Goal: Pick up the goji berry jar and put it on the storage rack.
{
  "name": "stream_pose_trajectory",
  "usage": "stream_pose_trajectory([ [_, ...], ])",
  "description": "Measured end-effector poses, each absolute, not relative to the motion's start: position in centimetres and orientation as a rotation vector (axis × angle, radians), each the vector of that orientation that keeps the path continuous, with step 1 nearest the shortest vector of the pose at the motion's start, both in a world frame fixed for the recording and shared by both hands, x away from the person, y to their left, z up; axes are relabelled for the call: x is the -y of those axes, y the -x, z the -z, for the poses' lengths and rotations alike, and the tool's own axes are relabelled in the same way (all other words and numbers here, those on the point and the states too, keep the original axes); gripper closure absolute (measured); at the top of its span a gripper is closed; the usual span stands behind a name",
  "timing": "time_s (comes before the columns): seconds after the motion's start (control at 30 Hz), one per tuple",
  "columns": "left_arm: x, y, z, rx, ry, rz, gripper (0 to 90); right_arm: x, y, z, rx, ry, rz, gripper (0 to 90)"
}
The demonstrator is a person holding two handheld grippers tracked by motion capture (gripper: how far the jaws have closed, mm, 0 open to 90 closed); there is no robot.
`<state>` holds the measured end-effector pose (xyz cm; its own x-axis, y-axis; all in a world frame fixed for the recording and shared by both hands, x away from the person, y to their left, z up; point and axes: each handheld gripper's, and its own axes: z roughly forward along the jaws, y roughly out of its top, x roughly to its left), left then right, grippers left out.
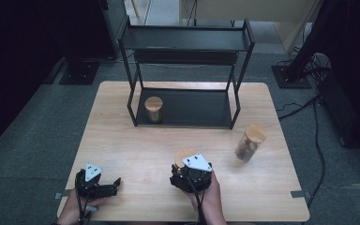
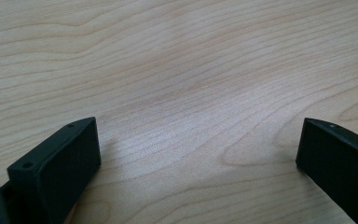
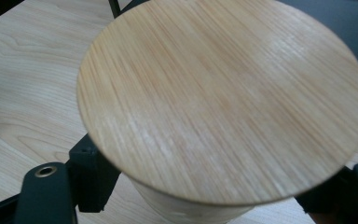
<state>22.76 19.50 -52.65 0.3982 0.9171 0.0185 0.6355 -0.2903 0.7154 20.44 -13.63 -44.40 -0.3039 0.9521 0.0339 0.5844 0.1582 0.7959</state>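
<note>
A pale wooden table [image 1: 131,150] carries a black two-level rack [image 1: 187,101] at its far edge; one wood-lidded jar [image 1: 153,109] on the rack's bottom shelf; another jar [image 1: 250,142] near the right edge.

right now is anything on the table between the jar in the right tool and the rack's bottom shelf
Nothing visible: bare table lies between the jar at the right tool and the shelf. One jar already occupies the shelf's left end; another stands off right.
</note>
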Motion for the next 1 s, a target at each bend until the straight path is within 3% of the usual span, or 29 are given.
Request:
stream_pose_trajectory([
  [1.0, -19.5, -22.8, 52.6, -1.320, -2.030, -0.578, 0.0, 13.9, -23.4, 44.3, -1.969, -1.426, -0.995, 24.7],
])
